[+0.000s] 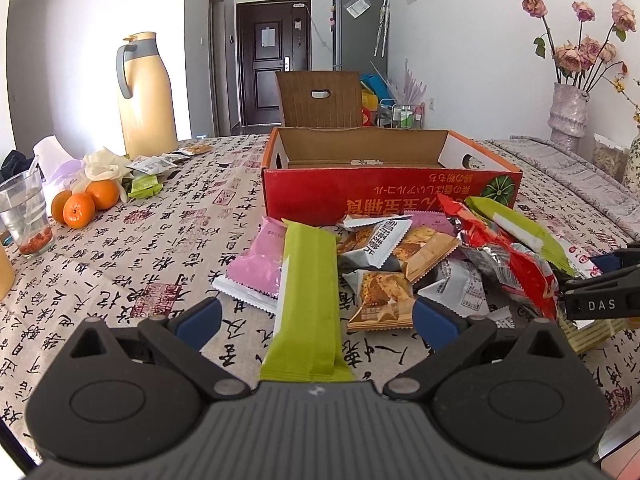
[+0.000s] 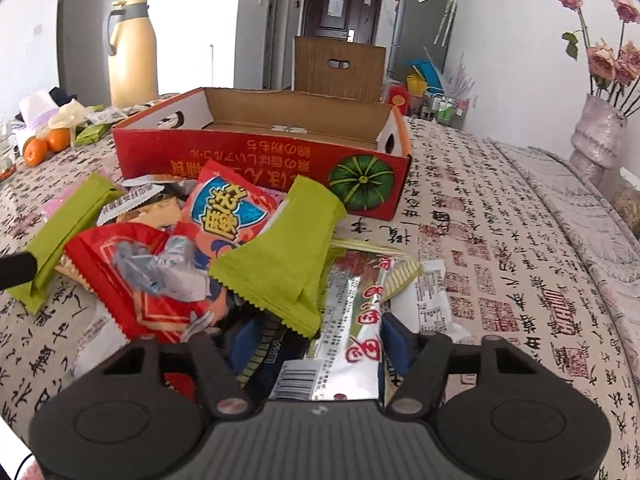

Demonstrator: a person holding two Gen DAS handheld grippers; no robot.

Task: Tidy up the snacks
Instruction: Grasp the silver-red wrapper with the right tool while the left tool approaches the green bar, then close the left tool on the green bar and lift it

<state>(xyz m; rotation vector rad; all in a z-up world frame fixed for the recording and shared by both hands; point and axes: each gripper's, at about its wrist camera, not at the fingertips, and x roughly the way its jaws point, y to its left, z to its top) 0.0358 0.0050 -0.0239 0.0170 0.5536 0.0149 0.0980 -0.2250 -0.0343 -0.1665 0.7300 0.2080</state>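
A pile of snack packets lies on the table in front of an open red cardboard box [image 1: 384, 200], also in the right wrist view [image 2: 256, 152]. My left gripper [image 1: 316, 316] is open around a long green packet [image 1: 306, 300] that lies between its blue pads without touching them. A pink packet [image 1: 260, 260] lies just left of it. My right gripper [image 2: 320, 344] is open over a silver and red packet [image 2: 352, 320], with a second green packet [image 2: 284, 256] and red packets [image 2: 152, 280] just ahead. The right gripper also shows at the right edge of the left wrist view [image 1: 600, 292].
Oranges [image 1: 84, 204], a glass [image 1: 26, 216], a yellow thermos [image 1: 146, 96] and small packets stand at the far left. A vase of flowers [image 1: 568, 112] stands at the far right. A brown chair back [image 1: 320, 98] rises behind the box.
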